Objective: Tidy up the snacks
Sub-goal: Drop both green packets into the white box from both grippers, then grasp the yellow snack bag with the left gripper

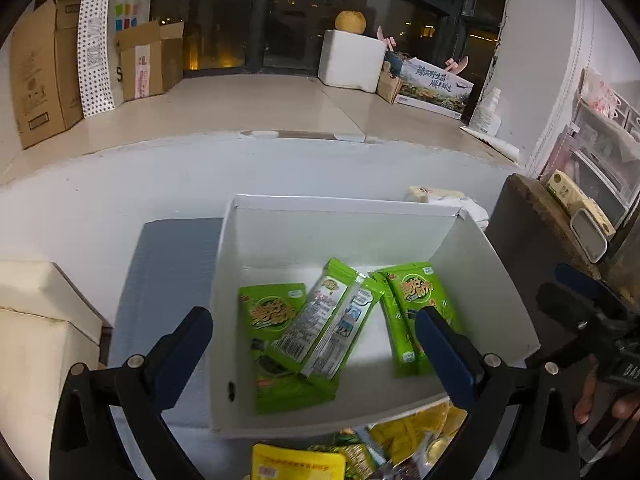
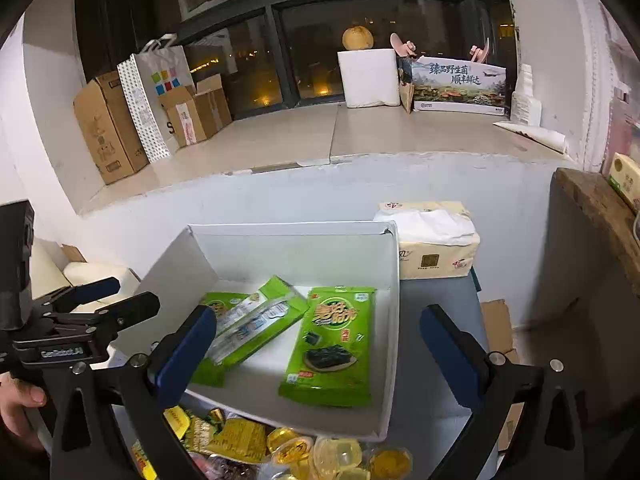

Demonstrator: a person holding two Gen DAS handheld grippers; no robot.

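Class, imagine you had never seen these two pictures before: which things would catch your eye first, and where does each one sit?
The bright green snack packets stand out first, lying inside the open white box at the centre. Next come the shiny yellow snacks heaped just in front of the box's near edge. Both the left gripper and the right gripper hang open above the box, holding nothing.

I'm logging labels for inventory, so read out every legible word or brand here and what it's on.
"臻品野生菌 顺丰鲜达": printed gift box on the window ledge.
"S": white paper bag, rest hidden.
Green seaweed packets: stylised logo, not reliably readable.
Tissue pack, cardboard boxes: print too small.
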